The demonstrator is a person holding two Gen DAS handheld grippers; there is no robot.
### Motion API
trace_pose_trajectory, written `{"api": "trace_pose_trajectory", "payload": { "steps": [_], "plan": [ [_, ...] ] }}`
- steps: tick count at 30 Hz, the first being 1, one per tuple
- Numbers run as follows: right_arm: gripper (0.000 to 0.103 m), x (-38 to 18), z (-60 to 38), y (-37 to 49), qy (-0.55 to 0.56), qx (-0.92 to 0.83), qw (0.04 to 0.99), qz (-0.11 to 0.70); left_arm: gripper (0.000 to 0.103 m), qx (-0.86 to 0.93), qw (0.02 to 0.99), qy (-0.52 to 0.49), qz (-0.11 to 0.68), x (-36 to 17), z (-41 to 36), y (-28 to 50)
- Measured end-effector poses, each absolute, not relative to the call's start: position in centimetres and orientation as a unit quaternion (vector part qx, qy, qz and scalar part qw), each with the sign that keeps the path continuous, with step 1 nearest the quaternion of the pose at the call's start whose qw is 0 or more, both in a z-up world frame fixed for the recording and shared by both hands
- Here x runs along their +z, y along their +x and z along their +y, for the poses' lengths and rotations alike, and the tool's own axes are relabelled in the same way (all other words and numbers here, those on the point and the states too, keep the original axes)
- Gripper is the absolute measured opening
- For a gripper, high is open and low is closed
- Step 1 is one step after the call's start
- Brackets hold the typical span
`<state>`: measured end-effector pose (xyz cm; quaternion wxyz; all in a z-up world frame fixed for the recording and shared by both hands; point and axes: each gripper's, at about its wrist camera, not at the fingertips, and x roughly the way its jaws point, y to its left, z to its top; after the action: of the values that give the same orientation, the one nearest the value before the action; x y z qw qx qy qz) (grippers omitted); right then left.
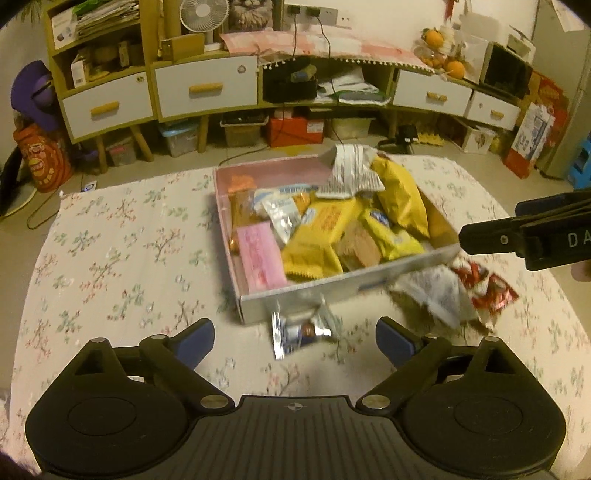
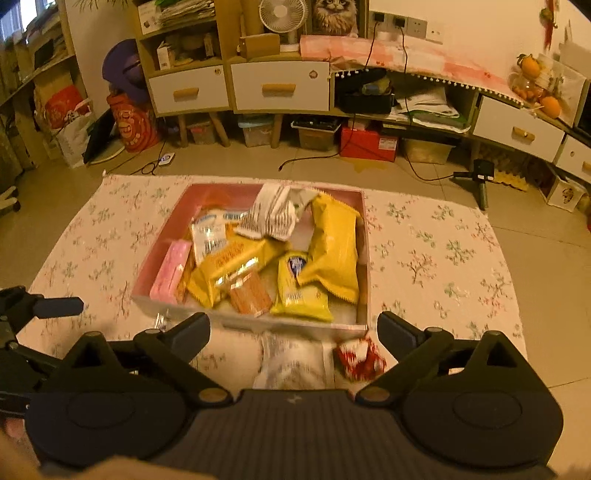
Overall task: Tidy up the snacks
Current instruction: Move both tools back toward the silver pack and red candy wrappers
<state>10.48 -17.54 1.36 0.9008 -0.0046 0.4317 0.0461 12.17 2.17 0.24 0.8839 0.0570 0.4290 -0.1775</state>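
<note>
Box (image 1: 343, 286): pink-lined, open-topped, on a floral cloth (image 1: 122, 266) spread over the desk. It is crowded with snacks: 1 large yellow bag (image 1: 400, 201) leaning on the right wall, 1 striped white wrapper (image 1: 349, 173) lying on top at the far side, several small yellow packs (image 1: 314, 251), 1 pink pack (image 1: 258, 254) along the left wall, 1 white-and-blue sachet (image 1: 282, 216).

Loose snacks outside the box, all on the cloth against or near its near wall:
- 1 silver wrapper (image 1: 301, 330), just in front of the near-left corner.
- 1 white packet (image 2: 293, 363), touching the near wall.
- 1 red-and-white packet (image 2: 360, 356), just right of the white packet.

Left tongs (image 1: 295, 338): spread wide, holding nothing, the silver wrapper between the tips.

Right tongs (image 2: 293, 332): spread wide, holding nothing, above the white and red-and-white packets. The near wall of the box stands directly ahead of both tongs.

Surroundings: tiled floor (image 2: 554, 266) past the cloth; a low cabinet (image 2: 280, 90) with white drawers along the wall; a fan (image 2: 282, 14) on top; storage bins (image 2: 256, 131) and a red box (image 2: 367, 142) beneath; oranges (image 2: 550, 105) at the right end; cables (image 2: 314, 157) on the floor.
</note>
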Motion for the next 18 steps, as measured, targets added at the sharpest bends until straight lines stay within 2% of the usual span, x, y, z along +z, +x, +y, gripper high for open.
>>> {"api": "trace_pose_trajectory", "payload": {
  "steps": [18],
  "plan": [
    [0.099,-3.8,-20.5,5.9,0.006,0.015,0.892,0.452,0.096,-0.204,0.876,0.100,0.426,-5.3,1.3,9.0]
  ]
}}
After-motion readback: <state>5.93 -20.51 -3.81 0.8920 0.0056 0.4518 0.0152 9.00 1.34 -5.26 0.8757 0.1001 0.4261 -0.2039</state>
